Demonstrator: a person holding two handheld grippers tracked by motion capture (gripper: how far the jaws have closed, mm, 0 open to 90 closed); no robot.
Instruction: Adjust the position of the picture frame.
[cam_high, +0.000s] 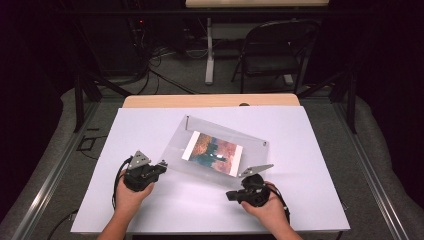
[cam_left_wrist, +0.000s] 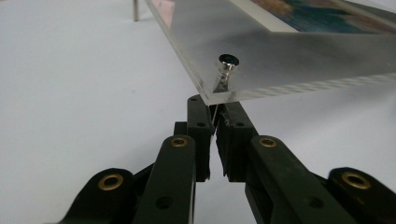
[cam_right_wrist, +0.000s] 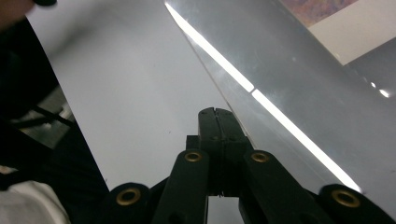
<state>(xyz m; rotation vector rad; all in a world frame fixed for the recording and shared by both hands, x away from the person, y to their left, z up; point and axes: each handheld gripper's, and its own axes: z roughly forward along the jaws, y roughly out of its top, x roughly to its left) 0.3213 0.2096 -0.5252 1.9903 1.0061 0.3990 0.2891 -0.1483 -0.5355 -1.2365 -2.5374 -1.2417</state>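
Observation:
A clear acrylic picture frame (cam_high: 220, 137) lies slanted on the white table (cam_high: 150, 130), with a colourful print (cam_high: 212, 152) inside it. My left gripper (cam_high: 162, 165) is at the frame's near left corner. In the left gripper view that corner (cam_left_wrist: 219, 93) carries a small metal stud (cam_left_wrist: 228, 62), and my left gripper (cam_left_wrist: 215, 116) is shut on the thin metal pin beneath it. My right gripper (cam_high: 230, 195) rests by the frame's near right edge, pointing left. In the right gripper view my right gripper (cam_right_wrist: 215, 113) is shut with nothing in it, beside the acrylic edge (cam_right_wrist: 252, 88).
A second stud (cam_high: 187, 118) stands at the frame's far corner. Beyond the table's wooden far edge (cam_high: 210, 100) are a folding chair (cam_high: 277, 50), another table's leg (cam_high: 209, 50) and cables on the floor. White table surface stretches left of the frame.

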